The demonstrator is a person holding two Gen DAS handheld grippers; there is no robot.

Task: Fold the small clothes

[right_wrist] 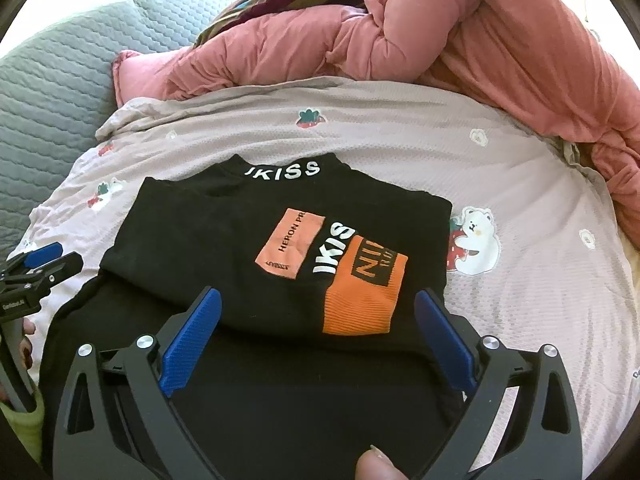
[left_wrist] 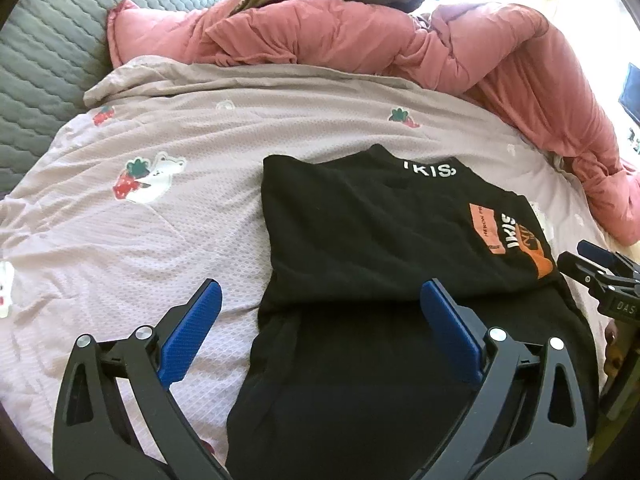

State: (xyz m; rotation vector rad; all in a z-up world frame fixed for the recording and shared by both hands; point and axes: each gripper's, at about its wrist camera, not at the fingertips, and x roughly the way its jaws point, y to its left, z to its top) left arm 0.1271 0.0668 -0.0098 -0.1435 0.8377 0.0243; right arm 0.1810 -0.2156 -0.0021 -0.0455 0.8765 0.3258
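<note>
On one pink quilt (right_wrist: 520, 184) lies one folded black shirt (right_wrist: 224, 240).

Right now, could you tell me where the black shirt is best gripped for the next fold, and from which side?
Probably its near folded edge, where the doubled-over upper part ends in a raised lip. Come from the near side, one open gripper toward each end: left gripper, right gripper. The shirt lies flat on the bedspread.

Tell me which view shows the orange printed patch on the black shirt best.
The right wrist view: the orange patch lies near centre on the black shirt, fully visible. The left wrist view shows only a foreshortened sliver of it near the shirt's right edge.
</note>
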